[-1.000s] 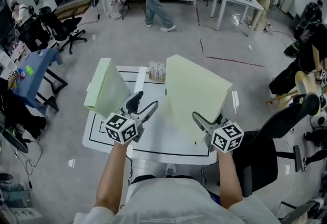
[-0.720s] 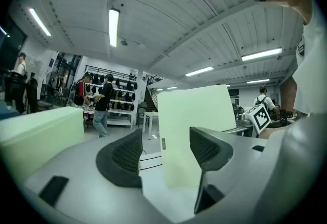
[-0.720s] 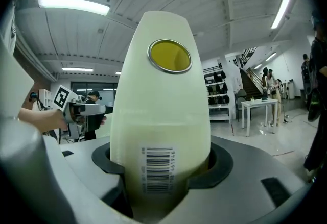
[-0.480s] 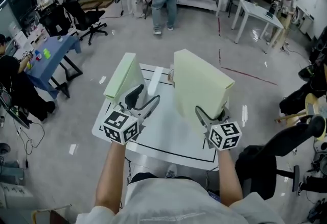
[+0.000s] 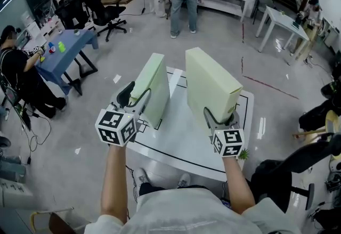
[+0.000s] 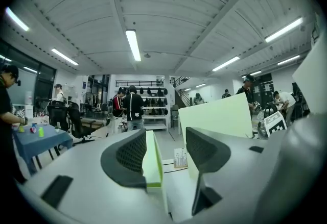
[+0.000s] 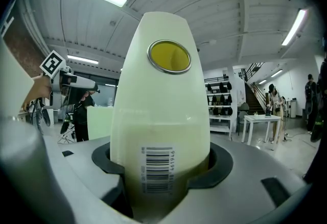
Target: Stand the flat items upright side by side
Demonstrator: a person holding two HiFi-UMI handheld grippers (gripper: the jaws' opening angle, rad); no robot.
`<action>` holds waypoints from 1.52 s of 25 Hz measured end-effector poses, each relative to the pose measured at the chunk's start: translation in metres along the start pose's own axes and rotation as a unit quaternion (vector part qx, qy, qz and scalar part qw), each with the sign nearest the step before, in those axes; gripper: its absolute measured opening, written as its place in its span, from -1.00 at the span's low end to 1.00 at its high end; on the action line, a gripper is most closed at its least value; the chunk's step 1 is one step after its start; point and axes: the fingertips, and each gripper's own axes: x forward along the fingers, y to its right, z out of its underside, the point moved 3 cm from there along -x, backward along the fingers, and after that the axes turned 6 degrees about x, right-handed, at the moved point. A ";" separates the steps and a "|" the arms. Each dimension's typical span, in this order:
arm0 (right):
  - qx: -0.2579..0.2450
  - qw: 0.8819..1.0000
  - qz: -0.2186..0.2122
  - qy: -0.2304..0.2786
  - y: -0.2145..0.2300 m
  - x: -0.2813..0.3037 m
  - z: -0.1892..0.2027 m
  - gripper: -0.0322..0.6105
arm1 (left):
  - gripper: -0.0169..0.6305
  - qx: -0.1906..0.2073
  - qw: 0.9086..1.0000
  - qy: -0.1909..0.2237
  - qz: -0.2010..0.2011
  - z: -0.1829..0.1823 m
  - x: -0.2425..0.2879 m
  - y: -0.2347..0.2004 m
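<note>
Two upright at centre frame, our right gripper clamped on the pale green box file, jaws of our left gripper just closing round the thinner folder, a gap left.

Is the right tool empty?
No, the right tool is clamped on a pale green folder, its barcode facing the camera.

I see a pale grey short-sleeved shirt; its sleeves end well behind both claws, leaving the forearms bare. Just behind the left claw sits the left cube, faced with black-and-white square markers. The right cube sits behind the right claw. The claw shells are grey, and the pads are black and ribbed. The left jaws have just been closing, with a box between them.
</note>
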 end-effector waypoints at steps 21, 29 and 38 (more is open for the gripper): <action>-0.017 0.989 0.147 -0.013 -0.094 0.087 0.055 0.16 | -0.19 -0.097 0.965 -0.080 0.232 0.072 0.040 -0.069; 0.000 0.983 0.181 0.023 -0.118 0.107 0.077 0.16 | -0.20 -0.120 0.948 -0.065 0.288 0.079 0.043 -0.073; 0.007 0.981 0.192 0.036 -0.133 0.115 0.097 0.17 | -0.20 -0.116 0.945 -0.059 0.300 0.076 0.046 -0.064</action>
